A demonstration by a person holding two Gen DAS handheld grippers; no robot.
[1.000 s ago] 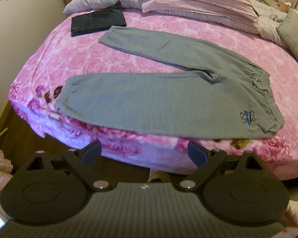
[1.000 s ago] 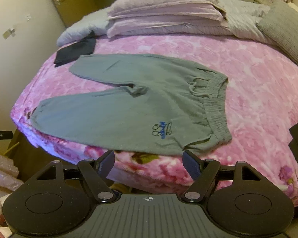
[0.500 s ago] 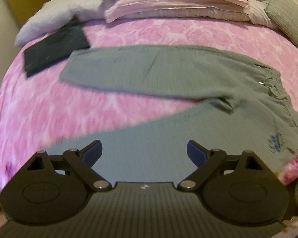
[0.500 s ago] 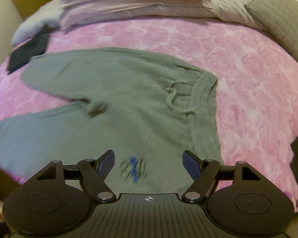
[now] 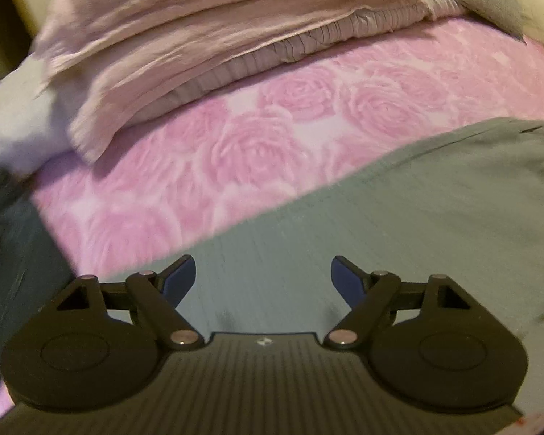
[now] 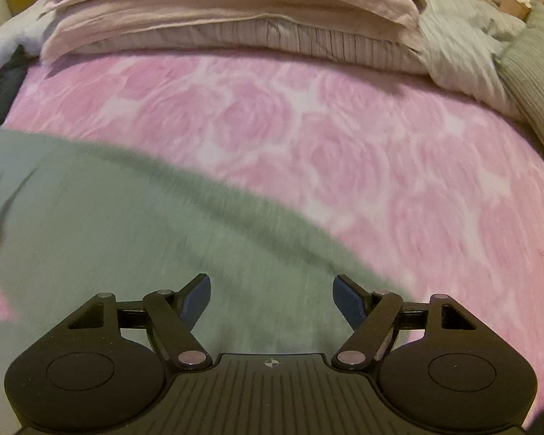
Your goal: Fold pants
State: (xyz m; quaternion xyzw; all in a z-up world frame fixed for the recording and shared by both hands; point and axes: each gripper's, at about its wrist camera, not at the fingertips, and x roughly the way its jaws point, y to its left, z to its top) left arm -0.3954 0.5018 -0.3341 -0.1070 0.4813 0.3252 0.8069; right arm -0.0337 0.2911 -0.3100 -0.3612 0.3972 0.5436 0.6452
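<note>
While both grippers hung over the bed, nothing of the folding had yet been done, as far as I could judge: the grey pants point(image 5: 399, 217) lay flat and unfolded on the pink rose bedspread point(image 5: 235, 152).

At the left, at about nine o'clock in the left wrist view, a dark folded garment point(image 5: 14, 253) lay on the spread, blurred, with a pale pillow point(image 5: 14, 134) above it. The left gripper point(image 5: 263, 282) pointed steeply down at a stretch of pant leg; its jaws were closing, yet stood well apart, with only flat cloth below them and nothing pinched. The far edge of the leg ran from seven o'clock up toward two, where a gathered part showed; I could not tell whether cuff or waist.

Toward twelve sat the stacked pink pillows point(image 6: 228, 11).

Farther right, the right gripper point(image 6: 272, 302) also had its jaws spread, empty, over the pants, whose edge slanted from ten o'clock down to four. A ribbed grey cushion point(image 6: 536, 83) sat at two o'clock.

I took this for the approach before the first grasp. Next, each gripper would need to come down on an edge of the cloth, pinch it, and lift both ends together so one leg could go over the other.
</note>
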